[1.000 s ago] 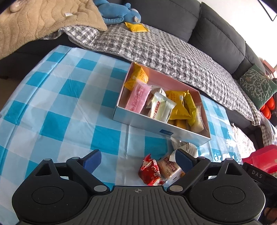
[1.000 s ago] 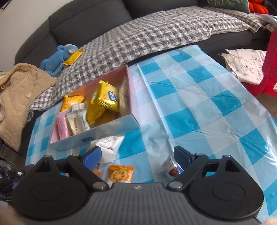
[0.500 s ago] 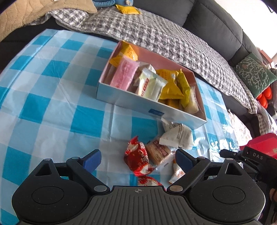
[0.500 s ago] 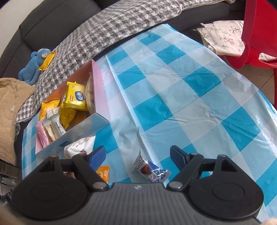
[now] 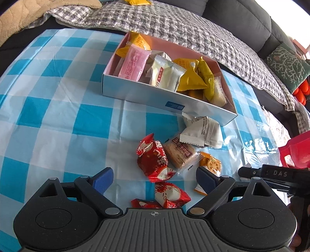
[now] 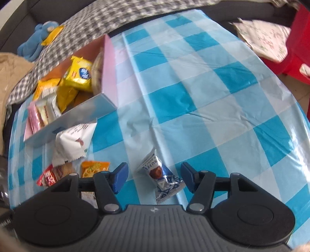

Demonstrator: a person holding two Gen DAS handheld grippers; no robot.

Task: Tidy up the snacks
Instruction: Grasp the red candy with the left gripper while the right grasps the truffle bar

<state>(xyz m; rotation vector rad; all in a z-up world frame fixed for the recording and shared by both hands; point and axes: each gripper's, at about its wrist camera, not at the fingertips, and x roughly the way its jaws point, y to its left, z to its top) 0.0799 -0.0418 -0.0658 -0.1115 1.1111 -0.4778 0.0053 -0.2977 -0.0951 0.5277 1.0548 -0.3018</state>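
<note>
Sofa (image 5: 242, 17) runs along the far side, draped in a grey checked blanket (image 5: 174, 29). Near it stands the bench (image 5: 48, 97) under a blue-and-white checked cloth. On the bench sits the box (image 5: 147, 93), pale blue outside and pink inside, with a small blue label on its near wall; the label's print is too small to read. In the box lie a pink pack (image 5: 134, 65), white packs (image 5: 166, 74) with red print and yellow packs (image 5: 190, 79).

Loose snacks lie just near of the box. A white pack (image 5: 201, 131) covered in fine print touches a clear-wrapped biscuit (image 5: 179, 153) bearing brown Chinese characters. Left of the biscuit is a red pack (image 5: 153, 159) with white characters; a second red pack (image 5: 170, 194) lies nearer. An orange pack (image 5: 210, 164) lies right of the biscuit.

The left hand-held gripper (image 5: 154, 179) is spread wide, clamping nothing, with the red packs between its blue fingers (image 5: 102, 179) and its right finger in front of the orange pack. Black gear at the right edge reads "DAS".

The right hand-held gripper (image 6: 154, 179) is also apart and holds nothing. Between its fingers lies a silver-and-blue truffle pack (image 6: 160, 178), lettered "TRUFFLE", well right of the other loose snacks.
</note>
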